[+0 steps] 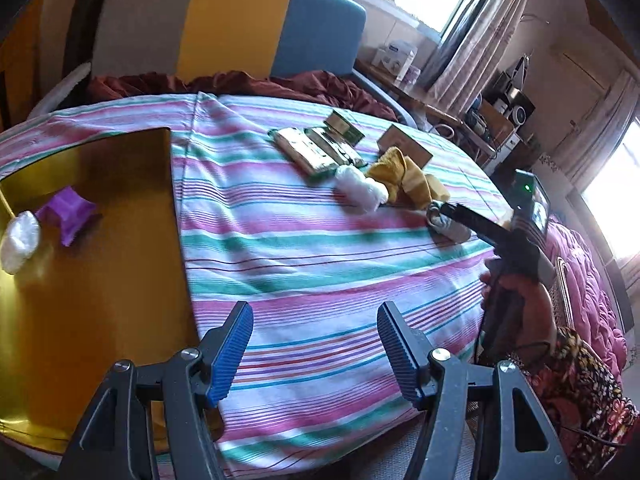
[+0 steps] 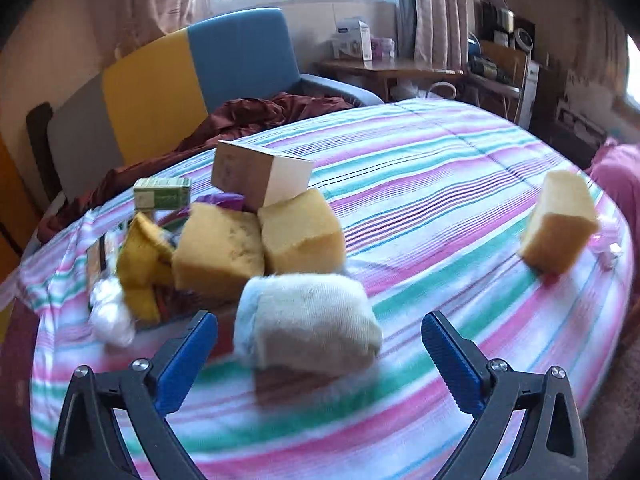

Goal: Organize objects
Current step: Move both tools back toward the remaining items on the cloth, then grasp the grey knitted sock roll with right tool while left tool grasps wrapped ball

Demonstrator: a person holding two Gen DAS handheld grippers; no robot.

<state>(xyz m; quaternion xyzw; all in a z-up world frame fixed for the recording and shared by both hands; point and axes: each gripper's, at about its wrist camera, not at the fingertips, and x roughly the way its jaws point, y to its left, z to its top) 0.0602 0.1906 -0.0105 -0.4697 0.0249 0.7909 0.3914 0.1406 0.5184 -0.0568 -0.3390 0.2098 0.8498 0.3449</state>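
Golden tray (image 1: 120,280) holds a purple cup (image 1: 68,212) beside a cotton ball (image 1: 20,242).

Striped bedsheet (image 2: 440,184); sponges (image 2: 300,232), sock (image 2: 312,316), boxes (image 2: 256,172)

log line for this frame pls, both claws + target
left claw: open, empty, above striped cloth | right claw: open, facing rolled sock | gold tray: purple piece, cotton ball
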